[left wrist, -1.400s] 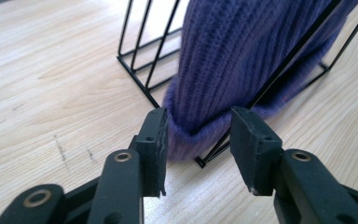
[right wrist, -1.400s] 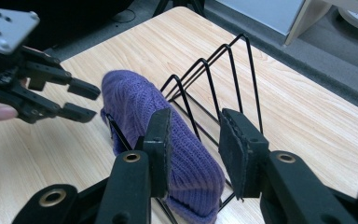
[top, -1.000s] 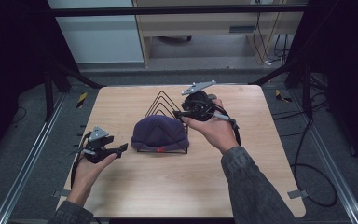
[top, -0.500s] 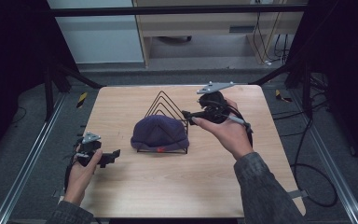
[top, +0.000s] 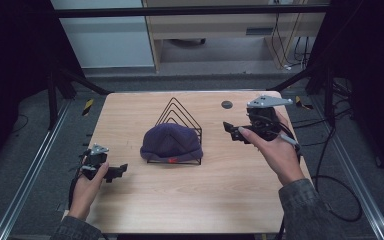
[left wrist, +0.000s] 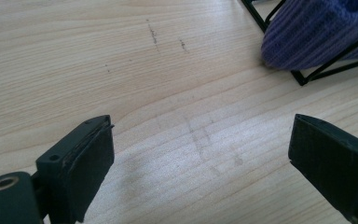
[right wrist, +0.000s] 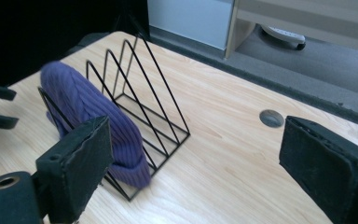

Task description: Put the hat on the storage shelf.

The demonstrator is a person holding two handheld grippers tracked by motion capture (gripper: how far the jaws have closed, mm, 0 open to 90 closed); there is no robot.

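Note:
A purple knitted hat [top: 171,142] sits in the front slot of a black wire rack [top: 180,112] at the middle of the wooden table. My right gripper [top: 230,131] hovers to the right of the rack, its jaws pointing at it. They have just been opening and stand wide with nothing between them. In the right gripper view [right wrist: 196,154] the hat [right wrist: 79,102] leans against the rack's wires [right wrist: 154,93]. My left gripper [top: 120,170] lies low near the table's front left. Its jaws [left wrist: 200,158] have just opened over bare wood, with the hat's edge [left wrist: 317,32] ahead.
A round cable hole [top: 226,104] lies in the tabletop [top: 190,200] behind the right gripper. Dark frame rails run along both sides of the table, and cables trail over the floor at the right. A shelf unit stands beyond the far edge.
The right gripper has drawn back to the right, away from the hat and rack, and its jaws have spread. The left gripper has sunk slightly toward the front left.

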